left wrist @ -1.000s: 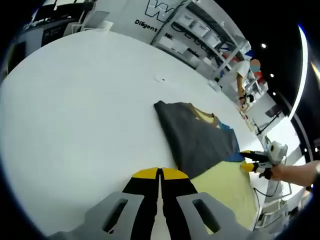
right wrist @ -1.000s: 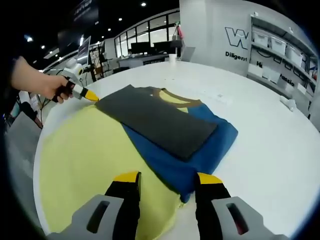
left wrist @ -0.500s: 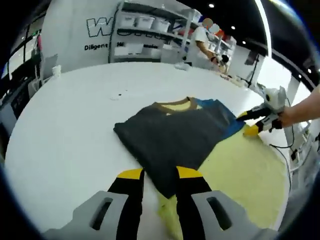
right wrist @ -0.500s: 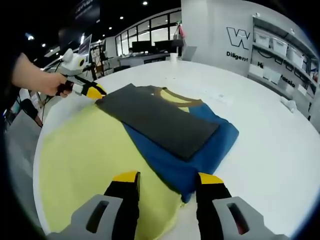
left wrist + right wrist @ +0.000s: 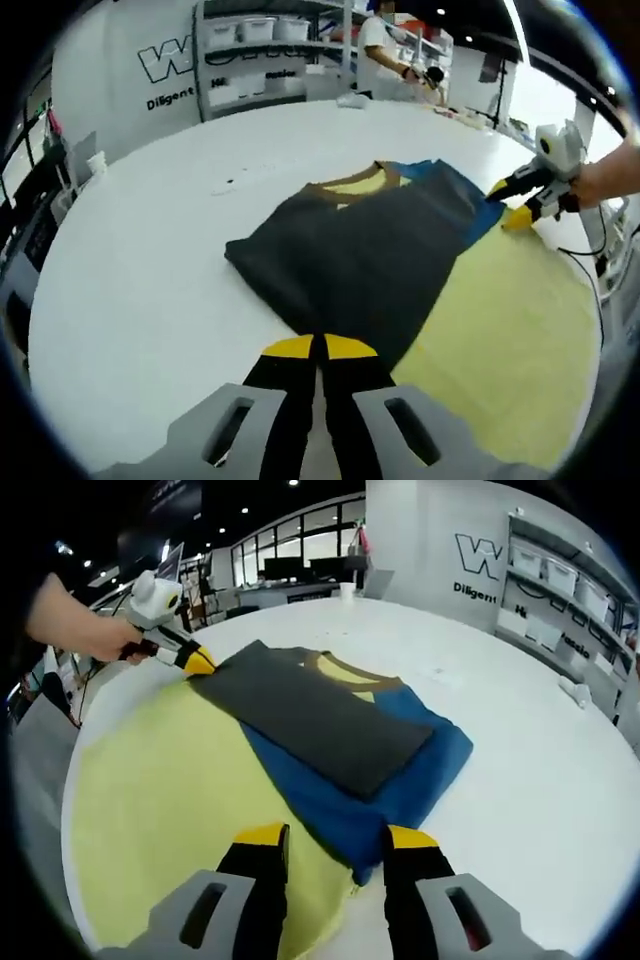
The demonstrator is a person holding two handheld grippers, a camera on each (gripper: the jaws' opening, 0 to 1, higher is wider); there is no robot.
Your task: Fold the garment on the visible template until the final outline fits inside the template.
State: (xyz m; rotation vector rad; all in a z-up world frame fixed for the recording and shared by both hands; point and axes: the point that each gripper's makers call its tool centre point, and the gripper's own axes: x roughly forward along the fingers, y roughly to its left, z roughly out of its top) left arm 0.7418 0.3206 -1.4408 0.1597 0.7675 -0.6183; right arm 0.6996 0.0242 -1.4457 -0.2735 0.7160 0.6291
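A garment with yellow (image 5: 150, 800), blue (image 5: 400, 780) and dark grey parts lies on the white round table (image 5: 540, 780). Its flat dark grey layer (image 5: 370, 260) (image 5: 310, 715) lies on top, and a brown collar (image 5: 345, 183) peeks out beyond it. My left gripper (image 5: 320, 346) is shut on the near edge of the grey layer; the right gripper view shows it at that layer's far-left corner (image 5: 200, 663), held by a hand. My right gripper (image 5: 328, 838) is open, its jaws either side of the blue part's near corner. It also appears at the blue edge (image 5: 512, 205).
The yellow cloth reaches close to the table's rim (image 5: 70, 810). A small label (image 5: 228, 183) lies on the bare tabletop. Shelving with bins (image 5: 260, 45) and a person (image 5: 380, 35) stand beyond the table. A cable (image 5: 590, 265) hangs off the table's right side.
My left gripper's jaws, open half a second ago, have shut at the grey layer's edge. The right gripper's jaws have narrowed a little around the blue corner.
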